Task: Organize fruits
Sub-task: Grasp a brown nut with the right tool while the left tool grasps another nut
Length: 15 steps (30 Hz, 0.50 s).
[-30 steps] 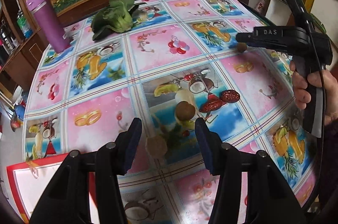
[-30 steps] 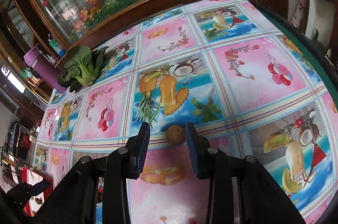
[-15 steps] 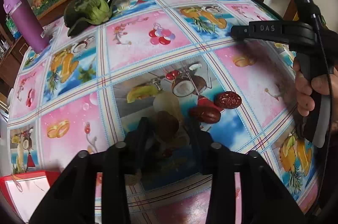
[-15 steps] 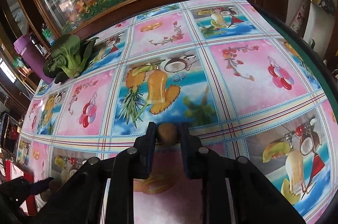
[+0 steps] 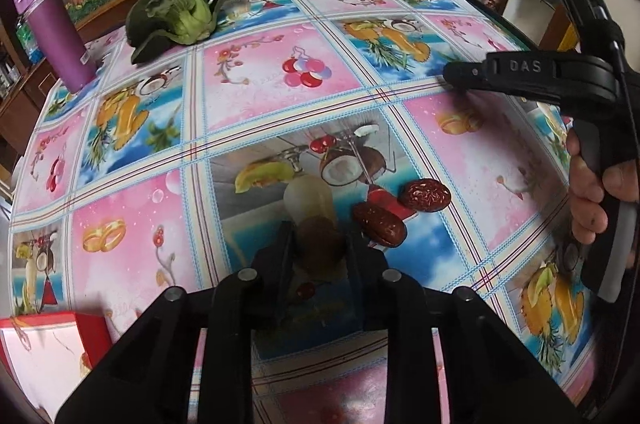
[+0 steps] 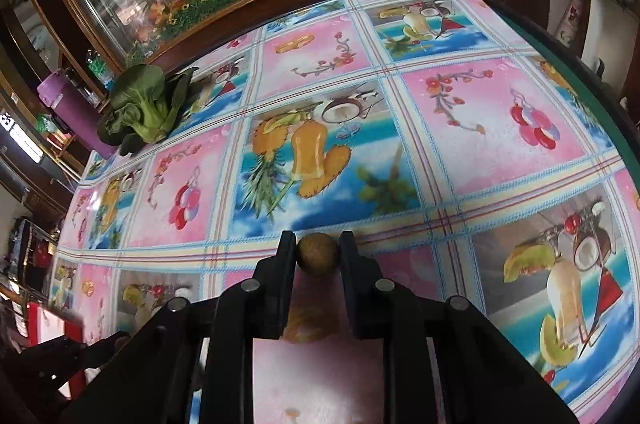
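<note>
Brown round longans sit pinched in both jaws; two red dates lie lengthwise, slanting right.

Two dates are lying side by side on the tablecloth, just right of a round fruit. Far behind, greens are being flanked leftward by a bottle.

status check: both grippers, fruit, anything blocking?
Left gripper shut on a brown fruit. Right gripper shut on a round fruit. Two red dates close beside left fingers.
</note>
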Tool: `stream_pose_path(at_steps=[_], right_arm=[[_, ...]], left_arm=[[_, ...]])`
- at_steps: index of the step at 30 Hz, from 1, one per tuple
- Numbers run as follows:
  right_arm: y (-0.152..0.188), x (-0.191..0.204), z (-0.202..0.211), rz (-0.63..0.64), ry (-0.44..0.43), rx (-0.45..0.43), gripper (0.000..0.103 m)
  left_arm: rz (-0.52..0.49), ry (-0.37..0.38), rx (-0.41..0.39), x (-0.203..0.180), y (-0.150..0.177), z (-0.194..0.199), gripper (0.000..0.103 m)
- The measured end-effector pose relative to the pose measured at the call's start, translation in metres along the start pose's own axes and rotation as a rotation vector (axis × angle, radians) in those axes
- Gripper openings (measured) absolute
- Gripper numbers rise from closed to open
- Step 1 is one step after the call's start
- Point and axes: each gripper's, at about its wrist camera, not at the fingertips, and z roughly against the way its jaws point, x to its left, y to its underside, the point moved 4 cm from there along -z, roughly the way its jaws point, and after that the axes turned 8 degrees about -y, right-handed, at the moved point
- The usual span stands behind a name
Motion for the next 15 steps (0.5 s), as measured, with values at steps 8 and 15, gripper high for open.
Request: stream_pose_path(at_steps=[8,15], right_arm=[[0.026,0.053,0.044,0.087,-0.116,-0.048,0.021],[0.079,0.130,0.089,0.220,-0.305,-0.101,0.020]], left_arm=[[0.096,-0.013,-0.124,0.019,0.020,0.066,0.027],[0.184,-0.115,-0.247,0.056,0.072,0.135,0.027]])
